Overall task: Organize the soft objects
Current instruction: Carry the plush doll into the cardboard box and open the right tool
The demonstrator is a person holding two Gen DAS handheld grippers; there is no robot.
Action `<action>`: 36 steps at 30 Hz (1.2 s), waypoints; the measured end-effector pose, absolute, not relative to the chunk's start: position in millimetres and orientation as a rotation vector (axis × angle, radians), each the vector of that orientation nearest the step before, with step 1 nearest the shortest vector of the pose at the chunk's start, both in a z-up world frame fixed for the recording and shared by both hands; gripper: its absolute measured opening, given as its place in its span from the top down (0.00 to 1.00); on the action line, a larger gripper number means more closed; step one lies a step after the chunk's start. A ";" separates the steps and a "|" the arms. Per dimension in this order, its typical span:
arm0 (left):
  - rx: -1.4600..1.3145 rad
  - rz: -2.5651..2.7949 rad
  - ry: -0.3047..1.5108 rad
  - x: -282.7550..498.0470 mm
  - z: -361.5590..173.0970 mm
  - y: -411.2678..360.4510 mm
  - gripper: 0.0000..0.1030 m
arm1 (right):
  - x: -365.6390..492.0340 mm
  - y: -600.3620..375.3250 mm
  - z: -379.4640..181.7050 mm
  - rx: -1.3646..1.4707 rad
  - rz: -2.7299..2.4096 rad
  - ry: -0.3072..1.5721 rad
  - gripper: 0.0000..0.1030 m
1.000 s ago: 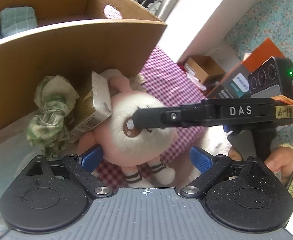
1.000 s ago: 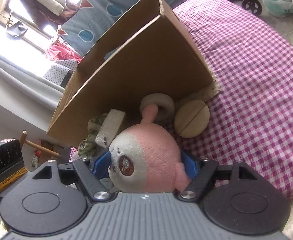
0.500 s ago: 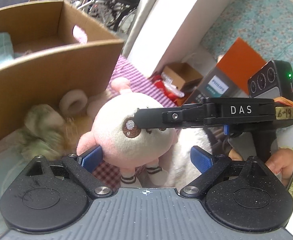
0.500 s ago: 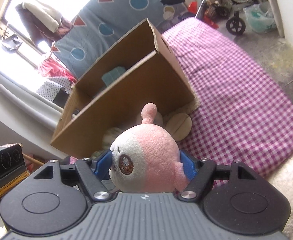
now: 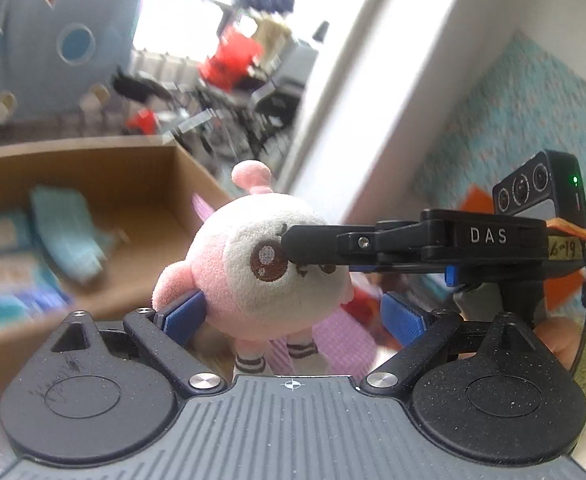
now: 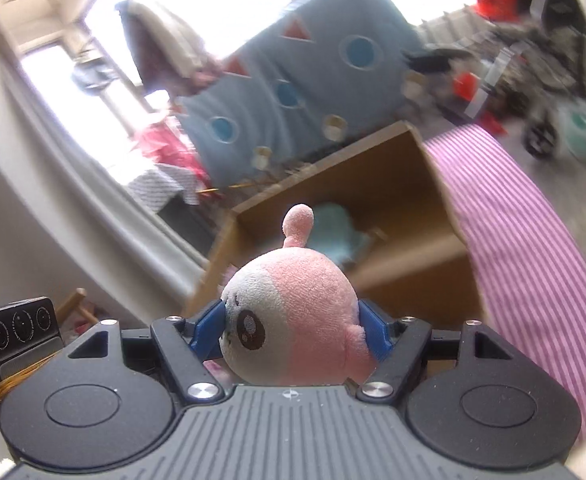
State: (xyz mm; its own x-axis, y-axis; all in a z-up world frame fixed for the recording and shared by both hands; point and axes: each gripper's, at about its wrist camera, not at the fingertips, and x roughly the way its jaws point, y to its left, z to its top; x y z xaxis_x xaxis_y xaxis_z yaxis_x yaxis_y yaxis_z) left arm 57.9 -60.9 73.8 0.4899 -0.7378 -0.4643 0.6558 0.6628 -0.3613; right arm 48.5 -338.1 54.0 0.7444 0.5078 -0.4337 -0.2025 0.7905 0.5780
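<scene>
A pink and white plush toy (image 6: 293,304) hangs in the air, with my right gripper (image 6: 293,332) shut on its round head, blue pads on either side. In the left wrist view the plush toy (image 5: 261,272) faces me, and the right gripper (image 5: 293,248) reaches in from the right across its face. My left gripper (image 5: 293,316) is open around the toy's lower body; its left pad is close to the toy's arm and its right pad stands apart. Behind the toy an open cardboard box (image 6: 373,184) holds a teal cloth (image 6: 333,232), also blurred in the cardboard box (image 5: 133,184).
A purple checked cloth (image 6: 533,260) covers the surface right of the box. A hand (image 5: 557,336) holds the right gripper's handle. An orange box (image 5: 481,200) and a patterned teal cover lie at the right. Wheeled clutter (image 6: 541,80) stands far back.
Both grippers have risen with the plush toy, off the checked cloth and away from the items at the box's foot. The view now looks over the box's rim into it.
</scene>
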 end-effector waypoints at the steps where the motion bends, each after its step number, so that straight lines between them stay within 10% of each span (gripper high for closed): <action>1: -0.153 -0.833 0.613 63.8 82.0 -55.1 0.08 | 58.6 -332.5 64.3 0.510 0.434 0.603 0.27; 11: -0.259 -0.691 0.743 175.8 85.6 -26.6 0.08 | 204.8 -278.1 114.2 0.374 0.642 0.670 0.27; 24: -0.314 -0.651 1.220 257.3 -16.8 -31.8 0.10 | 330.0 -278.2 -24.5 0.508 0.595 1.240 0.27; 36: -0.280 -0.611 1.133 252.7 4.3 -18.3 0.07 | 336.2 -283.0 -48.1 0.587 0.535 1.368 0.25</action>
State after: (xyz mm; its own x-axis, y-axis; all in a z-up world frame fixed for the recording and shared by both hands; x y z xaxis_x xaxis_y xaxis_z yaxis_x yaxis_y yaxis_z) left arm 252.7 -18.3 4.3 0.2846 -0.5862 -0.7585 0.3118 0.8048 -0.5050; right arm 336.2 -283.0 -48.1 0.1278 0.6625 -0.7381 -0.0137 0.7453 0.6666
